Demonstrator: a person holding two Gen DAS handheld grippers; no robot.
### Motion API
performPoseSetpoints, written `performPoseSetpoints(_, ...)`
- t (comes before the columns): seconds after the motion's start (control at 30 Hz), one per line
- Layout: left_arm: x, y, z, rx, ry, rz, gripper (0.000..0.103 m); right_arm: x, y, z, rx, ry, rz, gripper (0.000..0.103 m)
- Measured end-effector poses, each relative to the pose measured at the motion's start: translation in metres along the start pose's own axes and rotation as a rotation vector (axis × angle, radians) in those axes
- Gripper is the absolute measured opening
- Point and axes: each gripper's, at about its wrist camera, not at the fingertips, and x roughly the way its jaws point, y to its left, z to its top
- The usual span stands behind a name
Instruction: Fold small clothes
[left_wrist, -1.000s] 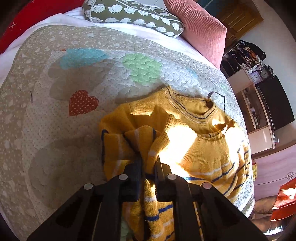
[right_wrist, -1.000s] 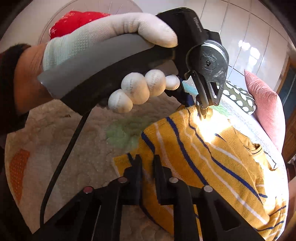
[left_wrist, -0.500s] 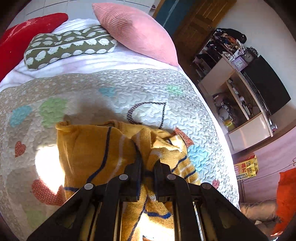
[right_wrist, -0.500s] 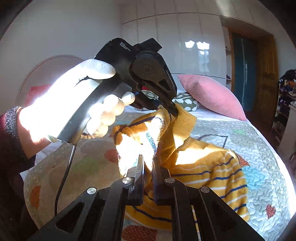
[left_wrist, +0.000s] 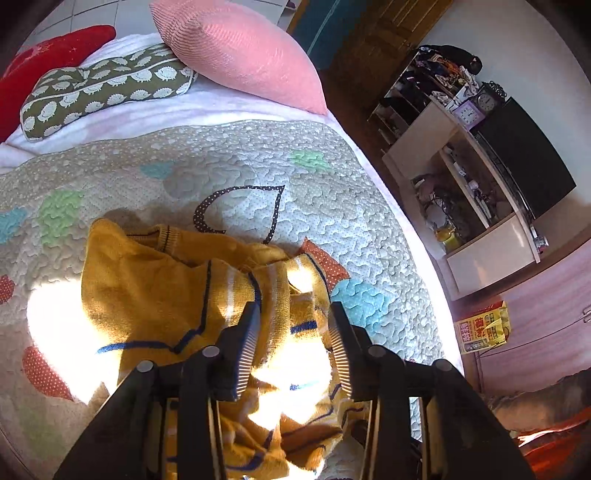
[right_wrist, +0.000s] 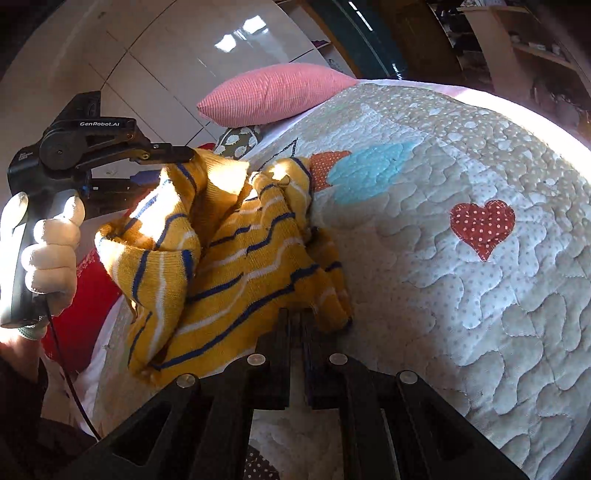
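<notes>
A small yellow knitted sweater with blue and white stripes lies bunched on the quilted bedspread. My left gripper is open, its jaws spread on either side of a raised fold of the sweater. In the right wrist view the left gripper hovers over the sweater's far side. My right gripper is shut on the sweater's near edge, low over the bedspread.
A pink cushion, a green patterned pillow and a red pillow lie at the bed's head. The bed's right edge drops to the floor beside a shelf unit and a dark screen.
My left gripper has opened and let go of the sweater fold. The sweater has come down from being held up and lies bunched on the bed. My right gripper stays shut on its edge.
</notes>
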Motion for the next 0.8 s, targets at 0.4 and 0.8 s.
performPoseSetpoints(0.4, -0.104, 0.023, -0.050, -0.013, -0.184, 0.016, 0.050, 0.003, 0.100, 0.046, -0.312, -0.021, 0.143, 0.060)
performPoseSetpoints(0.8, -0.091, 0.081, -0.168, -0.140, -0.127, 0.108, 0.051, 0.024, 0.057, 0.038, -0.049, 0.201, 0.289, 0.010)
